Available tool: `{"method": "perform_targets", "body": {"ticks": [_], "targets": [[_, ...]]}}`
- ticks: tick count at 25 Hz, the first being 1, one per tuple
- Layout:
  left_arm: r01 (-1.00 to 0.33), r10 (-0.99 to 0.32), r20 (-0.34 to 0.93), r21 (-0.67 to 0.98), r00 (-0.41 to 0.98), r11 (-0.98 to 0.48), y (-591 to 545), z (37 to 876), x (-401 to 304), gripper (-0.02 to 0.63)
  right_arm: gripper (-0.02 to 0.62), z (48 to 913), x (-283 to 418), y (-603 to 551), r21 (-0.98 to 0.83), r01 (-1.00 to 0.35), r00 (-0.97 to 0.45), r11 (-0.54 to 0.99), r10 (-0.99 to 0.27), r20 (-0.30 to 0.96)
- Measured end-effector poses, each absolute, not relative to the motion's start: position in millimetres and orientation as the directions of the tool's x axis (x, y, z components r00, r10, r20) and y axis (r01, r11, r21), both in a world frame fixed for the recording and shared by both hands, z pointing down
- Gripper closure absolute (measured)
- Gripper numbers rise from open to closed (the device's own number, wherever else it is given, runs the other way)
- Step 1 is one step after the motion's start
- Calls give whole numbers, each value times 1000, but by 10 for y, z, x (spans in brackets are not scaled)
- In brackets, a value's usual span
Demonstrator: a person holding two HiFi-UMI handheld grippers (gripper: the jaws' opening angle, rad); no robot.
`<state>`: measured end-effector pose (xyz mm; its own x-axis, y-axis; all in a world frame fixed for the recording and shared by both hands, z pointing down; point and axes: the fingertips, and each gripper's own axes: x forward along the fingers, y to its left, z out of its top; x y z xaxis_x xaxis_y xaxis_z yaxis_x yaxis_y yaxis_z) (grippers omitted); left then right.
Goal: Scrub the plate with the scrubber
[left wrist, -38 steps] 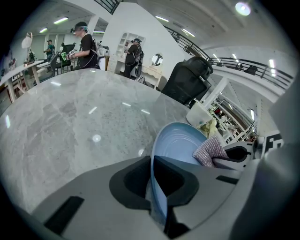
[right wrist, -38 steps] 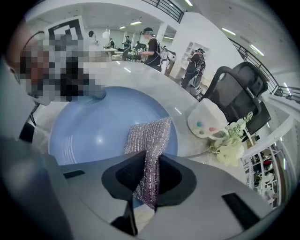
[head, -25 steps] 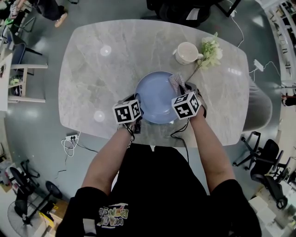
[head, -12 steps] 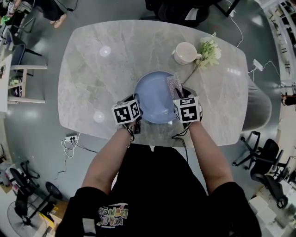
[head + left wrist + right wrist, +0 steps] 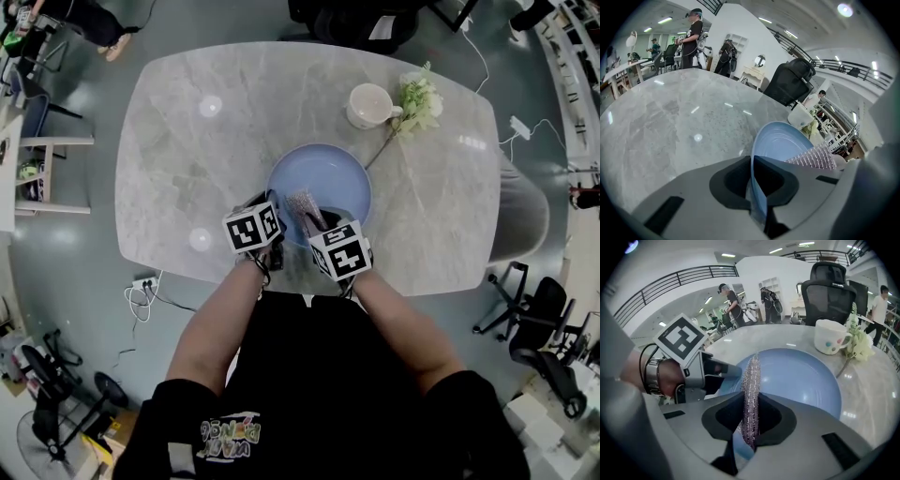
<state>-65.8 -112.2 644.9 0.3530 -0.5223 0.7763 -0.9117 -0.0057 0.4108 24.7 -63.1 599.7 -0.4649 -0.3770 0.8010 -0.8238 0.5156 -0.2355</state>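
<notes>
Since a moment ago, my right gripper (image 5: 312,223) has slid from the plate's right side over to its near edge. It now sits just beside my left gripper (image 5: 272,216). The blue plate (image 5: 330,178) lies on the grey table (image 5: 187,122), close to the table edge nearest me. My left gripper is pinched tight on the plate's near-left rim. In the left gripper view the thin blue rim runs straight up between the two jaws. My right gripper is squeezed on the scrubber (image 5: 751,385), a shiny silver mesh pad that stands on its edge between the jaws. The free end of the pad reaches out over the near-left part of the plate. I cannot tell if it presses on the blue surface or floats just above it. In the right gripper view I see the left gripper's marker cube to the left of the plate. Past the plate's far right side stands a white cup (image 5: 368,105). Some pale flowers (image 5: 417,98) lie just beside the cup, and their stem points down toward the plate.
</notes>
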Motion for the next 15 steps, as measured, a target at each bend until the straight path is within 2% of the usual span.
{"method": "perform_targets", "body": {"ticks": [7,15], "targets": [[-911,-525,774,412,353,-5,-1125,6451,-671,571,525,6088,325,-516,-167,-782,-436,600,-337,835],[-910,-523,773,414,360,-13,-1128,6439,-671,571,525,6124,836,-579,58,-698,-303,713,-368,879]]}}
